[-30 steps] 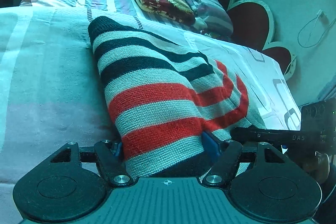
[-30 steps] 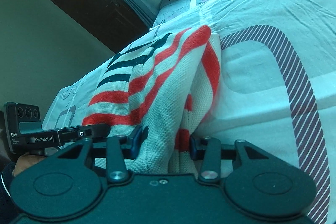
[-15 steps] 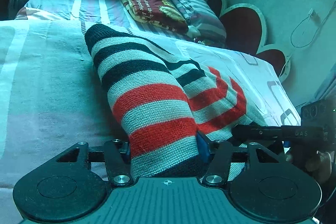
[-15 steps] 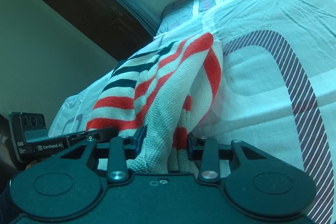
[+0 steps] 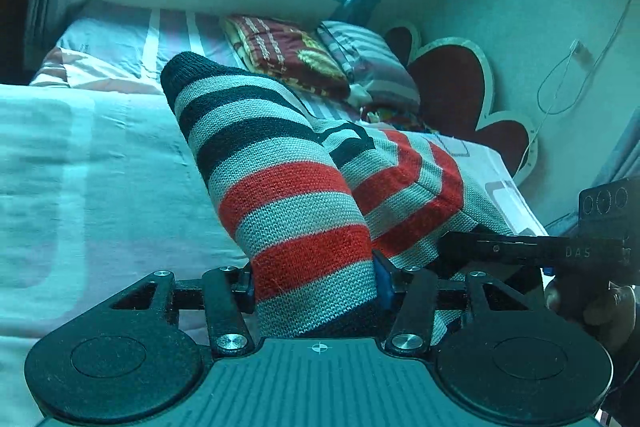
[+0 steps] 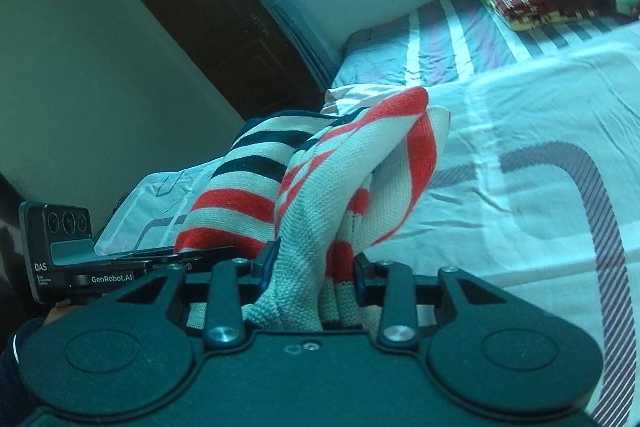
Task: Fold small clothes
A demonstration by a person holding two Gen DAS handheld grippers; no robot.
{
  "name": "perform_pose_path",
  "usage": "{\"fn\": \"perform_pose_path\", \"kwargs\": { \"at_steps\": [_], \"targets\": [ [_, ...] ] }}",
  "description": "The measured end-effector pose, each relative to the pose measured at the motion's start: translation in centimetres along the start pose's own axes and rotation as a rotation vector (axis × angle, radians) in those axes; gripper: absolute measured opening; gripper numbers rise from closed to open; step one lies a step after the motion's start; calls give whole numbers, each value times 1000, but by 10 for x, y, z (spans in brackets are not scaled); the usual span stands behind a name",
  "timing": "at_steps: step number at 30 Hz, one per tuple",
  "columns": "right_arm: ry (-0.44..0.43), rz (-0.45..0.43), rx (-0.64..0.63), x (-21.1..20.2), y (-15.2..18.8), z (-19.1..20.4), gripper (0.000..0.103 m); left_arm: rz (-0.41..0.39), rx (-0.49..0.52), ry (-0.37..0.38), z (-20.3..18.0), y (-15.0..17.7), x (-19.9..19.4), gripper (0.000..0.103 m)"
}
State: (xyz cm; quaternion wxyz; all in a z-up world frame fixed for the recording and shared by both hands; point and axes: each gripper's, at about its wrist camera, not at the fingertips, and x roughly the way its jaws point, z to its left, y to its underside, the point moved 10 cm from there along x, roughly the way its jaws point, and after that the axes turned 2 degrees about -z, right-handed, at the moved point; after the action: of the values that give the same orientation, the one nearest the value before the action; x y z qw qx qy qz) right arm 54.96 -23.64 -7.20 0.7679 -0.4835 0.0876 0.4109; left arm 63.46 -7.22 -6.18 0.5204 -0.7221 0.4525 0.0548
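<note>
A knitted sweater (image 5: pixel 280 167) with black, red and pale stripes is lifted off the bed at its near edge. My left gripper (image 5: pixel 314 281) is shut on one part of that edge. My right gripper (image 6: pixel 314 267) is shut on a bunched part of the same sweater (image 6: pixel 332 179). The far end of the sweater drapes down onto the bed. Each gripper shows at the side of the other's view: the right one (image 5: pixel 532 251) in the left wrist view, the left one (image 6: pixel 112 267) in the right wrist view.
The bed (image 5: pixel 100 179) has a pale patterned sheet (image 6: pixel 540 155). A folded maroon blanket (image 5: pixel 288 55) and a striped pillow (image 5: pixel 368 59) lie at the far end. A heart-shaped headboard (image 5: pixel 452 91) stands against the wall. A dark door (image 6: pixel 208 7) is at the left.
Both grippers have risen and tilted up, lifting the near edge of the sweater higher off the bed. The grip on the sweater is unchanged.
</note>
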Motion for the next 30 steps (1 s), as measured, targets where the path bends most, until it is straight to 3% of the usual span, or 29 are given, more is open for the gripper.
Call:
{"fn": "perform_pose_path", "kwargs": {
  "at_steps": [12, 20, 26, 28, 30],
  "targets": [
    [-130, 53, -98, 76, 25, 135, 35, -51, -70, -141, 108, 16, -146, 52],
    [-233, 154, -84, 152, 84, 209, 35, -33, -140, -262, 202, 68, -229, 52],
    [-245, 285, -32, 207, 143, 222, 35, 19, -228, -355, 256, 129, -257, 53],
    [-218, 286, 34, 217, 157, 208, 36, -25, -305, -315, 265, 140, -257, 55],
    [-254, 267, 114, 213, 163, 201, 36, -51, -319, -315, 268, 145, -255, 56]
  ]
}}
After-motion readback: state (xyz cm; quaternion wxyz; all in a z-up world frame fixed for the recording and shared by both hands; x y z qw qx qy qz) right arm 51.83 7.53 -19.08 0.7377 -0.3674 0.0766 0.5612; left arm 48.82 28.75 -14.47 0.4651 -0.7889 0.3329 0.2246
